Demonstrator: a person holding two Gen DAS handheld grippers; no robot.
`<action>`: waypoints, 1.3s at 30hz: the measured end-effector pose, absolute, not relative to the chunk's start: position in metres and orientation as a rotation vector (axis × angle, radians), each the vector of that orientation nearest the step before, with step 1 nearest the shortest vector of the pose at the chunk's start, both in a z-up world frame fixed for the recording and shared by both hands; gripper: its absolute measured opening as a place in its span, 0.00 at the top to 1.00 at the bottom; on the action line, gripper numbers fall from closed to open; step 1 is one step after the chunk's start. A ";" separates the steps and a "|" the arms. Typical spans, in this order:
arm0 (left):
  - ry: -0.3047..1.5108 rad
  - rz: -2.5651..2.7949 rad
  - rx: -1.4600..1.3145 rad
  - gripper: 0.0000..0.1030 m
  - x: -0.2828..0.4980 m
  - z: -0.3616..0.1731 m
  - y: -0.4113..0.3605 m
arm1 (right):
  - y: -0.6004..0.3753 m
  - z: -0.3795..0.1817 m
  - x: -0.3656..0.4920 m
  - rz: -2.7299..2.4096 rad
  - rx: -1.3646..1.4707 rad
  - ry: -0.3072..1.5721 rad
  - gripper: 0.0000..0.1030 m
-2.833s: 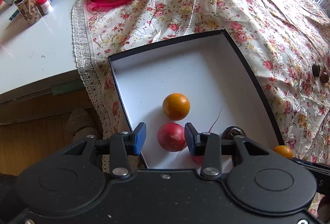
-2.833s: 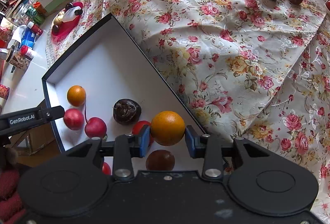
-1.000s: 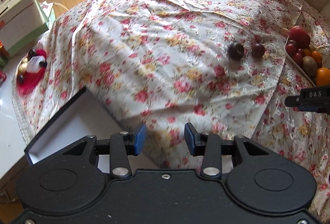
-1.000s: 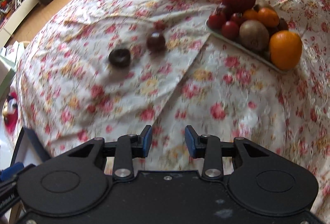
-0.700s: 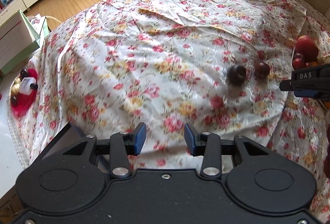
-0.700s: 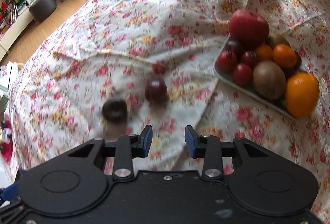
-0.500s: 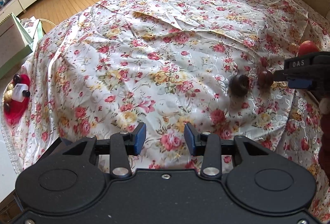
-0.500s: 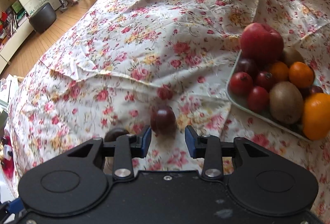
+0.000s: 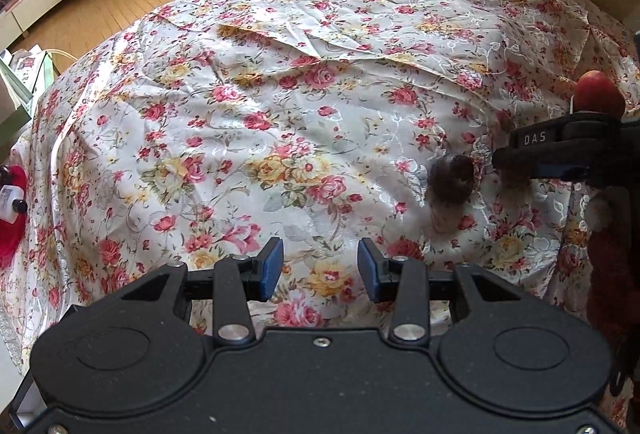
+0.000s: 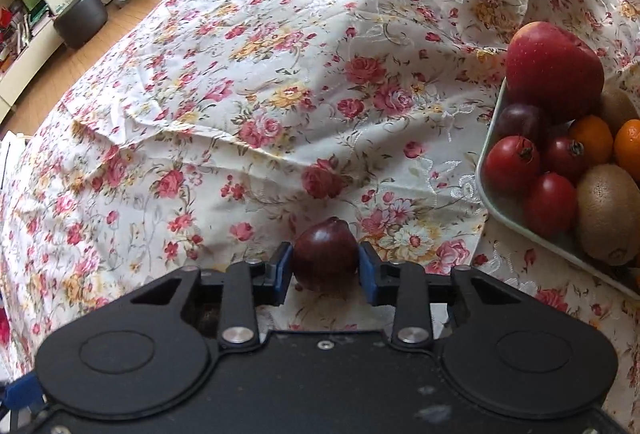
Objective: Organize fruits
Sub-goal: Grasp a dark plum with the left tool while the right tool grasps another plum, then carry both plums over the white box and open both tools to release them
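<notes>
Your right tongs (image 10: 325,272) straddle the small, dark red, round plum (image 10: 325,259) on the flowered cloth surface (image 10: 280,74), blue pads at 9 and 3 o'clock, close beside its skin though I can't tell if they press yet. Close gently and evenly, then lift straight up. Your left tongs (image 9: 319,270) hang open and empty; the blurred dark brown round fruit (image 9: 452,180) lies at their 1 o'clock.
</notes>
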State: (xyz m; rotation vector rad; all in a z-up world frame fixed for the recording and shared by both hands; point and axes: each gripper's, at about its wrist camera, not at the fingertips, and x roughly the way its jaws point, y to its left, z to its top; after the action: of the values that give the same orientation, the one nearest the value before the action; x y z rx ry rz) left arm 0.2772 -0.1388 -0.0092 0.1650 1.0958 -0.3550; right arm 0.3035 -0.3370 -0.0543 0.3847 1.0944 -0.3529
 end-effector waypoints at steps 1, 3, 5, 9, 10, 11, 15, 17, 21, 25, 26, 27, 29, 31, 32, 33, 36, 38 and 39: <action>1.096 -0.366 0.160 0.52 0.279 -0.009 -0.143 | -0.339 -0.052 0.300 -0.346 0.401 1.092 0.65; 1.097 -0.391 0.146 0.52 0.282 -0.008 -0.154 | -0.344 -0.046 0.289 -0.340 0.426 1.085 0.65; 1.094 -0.415 0.139 0.52 0.286 -0.007 -0.165 | -0.350 -0.041 0.276 -0.344 0.440 1.080 0.65; 1.083 -0.467 0.131 0.52 0.293 -0.006 -0.191 | -0.363 -0.029 0.244 -0.344 0.464 1.063 0.65; 1.085 -0.474 0.133 0.52 0.295 -0.007 -0.197 | -0.366 -0.027 0.236 -0.339 0.472 1.058 0.65; 1.086 -0.476 0.138 0.52 0.297 -0.008 -0.204 | -0.368 -0.026 0.229 -0.339 0.476 1.056 0.65; 1.085 -0.472 0.179 0.52 0.303 -0.019 -0.227 | -0.371 -0.023 0.205 -0.342 0.467 1.046 0.65; 1.070 -0.459 0.206 0.52 0.303 -0.024 -0.236 | -0.370 -0.023 0.196 -0.346 0.449 1.035 0.65; 1.093 -0.454 0.228 0.51 0.308 -0.037 -0.252 | -0.364 -0.026 0.187 -0.347 0.391 1.034 0.65; 1.081 -0.425 0.254 0.51 0.307 -0.045 -0.261 | -0.359 -0.032 0.182 -0.325 0.371 1.048 0.65; 1.077 -0.424 0.256 0.51 0.306 -0.045 -0.262 | -0.358 -0.034 0.182 -0.320 0.371 1.052 0.65; 1.074 -0.424 0.261 0.51 0.305 -0.045 -0.263 | -0.358 -0.035 0.181 -0.321 0.375 1.056 0.65; 1.057 -0.429 0.278 0.54 0.303 -0.044 -0.263 | -0.358 -0.038 0.182 -0.322 0.385 1.066 0.65; 1.060 -0.445 0.271 0.55 0.302 -0.042 -0.259 | -0.358 -0.039 0.182 -0.323 0.394 1.070 0.65; 1.069 -0.447 0.261 0.55 0.302 -0.040 -0.255 | -0.358 -0.038 0.181 -0.325 0.399 1.070 0.65; 1.079 -0.449 0.249 0.55 0.301 -0.039 -0.251 | -0.357 -0.037 0.181 -0.326 0.405 1.071 0.65; 1.106 -0.457 0.216 0.55 0.296 -0.031 -0.234 | -0.356 -0.031 0.178 -0.314 0.430 1.076 0.65; 1.111 -0.454 0.204 0.55 0.289 -0.023 -0.220 | -0.353 -0.027 0.175 -0.308 0.437 1.082 0.65; 1.112 -0.448 0.198 0.55 0.285 -0.018 -0.211 | -0.350 -0.025 0.173 -0.305 0.436 1.084 0.65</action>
State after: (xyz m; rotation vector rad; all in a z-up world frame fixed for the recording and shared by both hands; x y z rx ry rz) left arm 0.2850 -0.2107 -0.0184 0.1984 1.1123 -0.4475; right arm 0.1727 -0.3500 -0.0247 0.4364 1.0840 -0.3049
